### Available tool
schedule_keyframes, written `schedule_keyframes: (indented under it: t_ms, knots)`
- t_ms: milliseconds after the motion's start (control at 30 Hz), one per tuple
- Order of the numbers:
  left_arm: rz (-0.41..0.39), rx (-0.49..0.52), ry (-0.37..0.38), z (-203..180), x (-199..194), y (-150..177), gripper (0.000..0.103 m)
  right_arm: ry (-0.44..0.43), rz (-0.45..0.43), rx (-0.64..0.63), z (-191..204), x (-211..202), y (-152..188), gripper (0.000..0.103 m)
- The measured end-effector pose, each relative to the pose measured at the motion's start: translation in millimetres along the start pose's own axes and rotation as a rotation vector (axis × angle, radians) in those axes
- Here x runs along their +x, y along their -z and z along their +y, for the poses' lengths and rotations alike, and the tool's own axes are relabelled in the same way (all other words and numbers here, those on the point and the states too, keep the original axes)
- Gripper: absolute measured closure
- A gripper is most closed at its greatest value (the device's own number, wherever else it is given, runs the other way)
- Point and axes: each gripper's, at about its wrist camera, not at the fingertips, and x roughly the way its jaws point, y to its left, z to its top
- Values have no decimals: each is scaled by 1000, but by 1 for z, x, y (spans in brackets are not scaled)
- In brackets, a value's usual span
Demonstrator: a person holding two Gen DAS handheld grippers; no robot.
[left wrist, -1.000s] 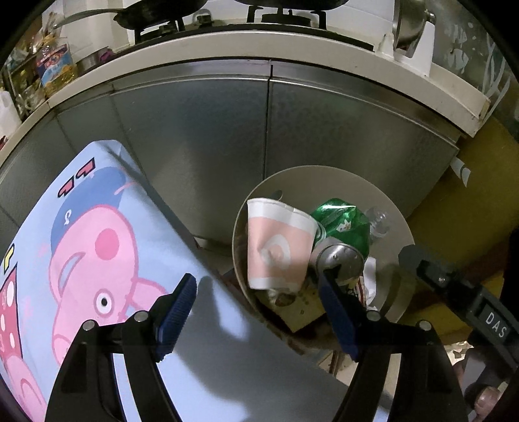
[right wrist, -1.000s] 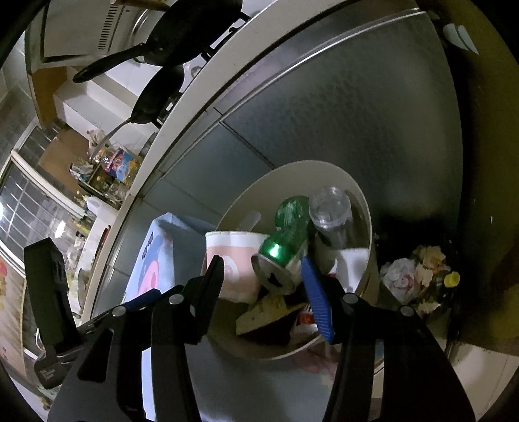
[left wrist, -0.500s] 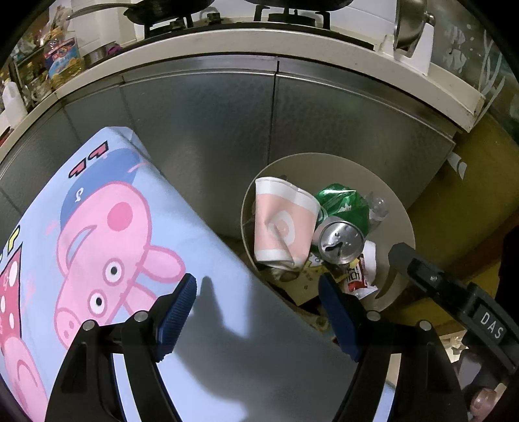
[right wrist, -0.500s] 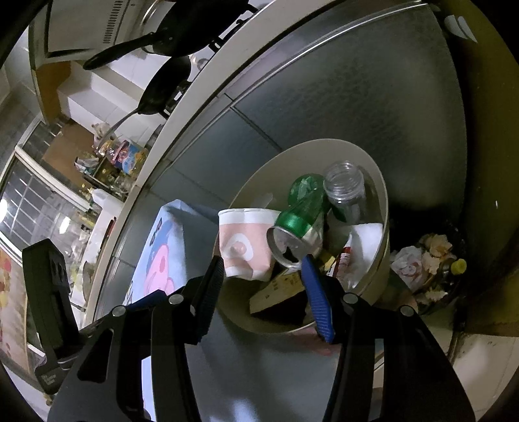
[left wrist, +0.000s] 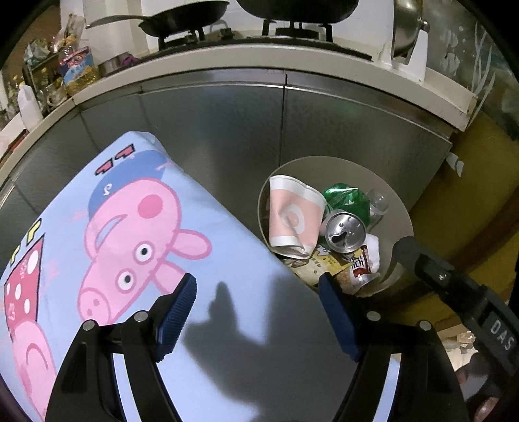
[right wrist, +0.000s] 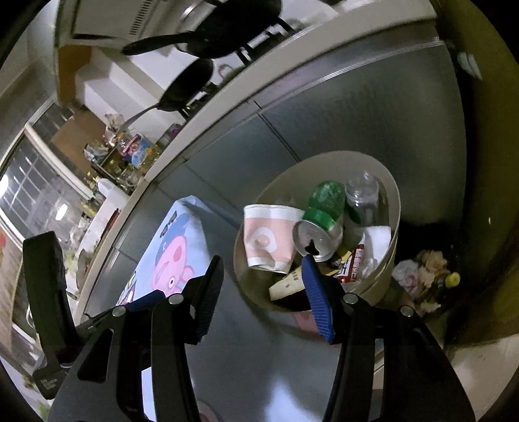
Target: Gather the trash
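Two tools hang over a low bench with nothing held in either one. The left tool [left wrist: 256, 305] has its blue pads spread wide apart. The right tool [right wrist: 259, 285] is spread wide too.

Under them is the bench [left wrist: 227, 324], wrapped in a light blue cloth with a big pink pig [left wrist: 139, 233] in a blue cap drawn on it. A dark shadow of a tool lies on the cloth between the left tool's pads.

Just beside the far edge of the bench stands a round tan bin [left wrist: 399, 214], and the trash is inside it. A paper cup [left wrist: 292, 217], pink and white and a bit squashed, lies on its side at the left of the pile. Touching it is a green can [left wrist: 345, 230] with its silver top and open hole facing up. Behind the can is a clear plastic bottle [left wrist: 376, 201]. Below the can are snack wrappers [left wrist: 340, 266], yellow and red, and some white paper. From the right wrist view, the right tool's blue pad sits in front of the bin's near rim [right wrist: 394, 233], close under the can.

Behind the bin is a shiny grey cabinet [left wrist: 227, 130] with a pale top. On top are a stove and a black pan [left wrist: 185, 16]. On the floor to the right of the bin, by a yellow wall, is a small heap of crumpled stuff [right wrist: 421, 276].
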Motion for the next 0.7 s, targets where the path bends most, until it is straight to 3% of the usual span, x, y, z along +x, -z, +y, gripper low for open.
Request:
schedule_keyframes:
  t_ms: [433, 700]
  knots:
    - [-79, 6, -45, 11, -40, 18, 21, -2, -40, -42, 29, -26, 17, 53]
    - [-123, 9, -67, 16, -67, 31, 10, -3, -59, -54, 42, -45, 27, 53]
